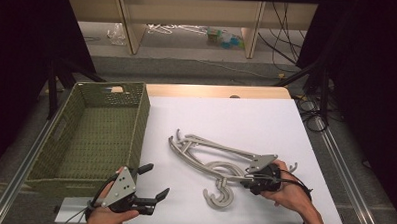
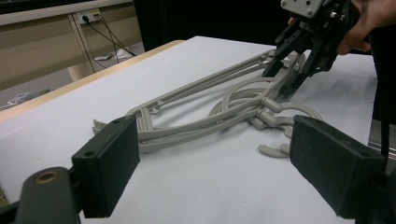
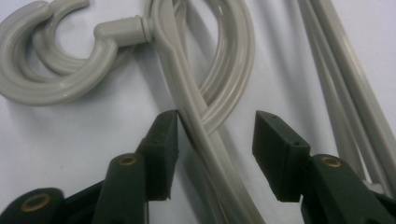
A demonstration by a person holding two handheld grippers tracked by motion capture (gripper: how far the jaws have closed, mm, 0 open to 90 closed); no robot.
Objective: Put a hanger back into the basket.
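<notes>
On the white table [image 1: 266,119], the right gripper [image 3: 215,133] straddles a shoulder bar of the tangled grey plastic hangers [image 1: 212,165], jaws apart and not yet clamped, while the left gripper [image 1: 151,183] waits open beside the basket [image 1: 135,135]; light, stiff, slippery, they likely snag together, so the bar near the hook neck looks the safest hold.

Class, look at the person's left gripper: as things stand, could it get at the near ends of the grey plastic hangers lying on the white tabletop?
Probably yes. The left gripper has its jaws open, and bare white tabletop lies between it and the grey plastic hangers; the right gripper works at their far end.
</notes>
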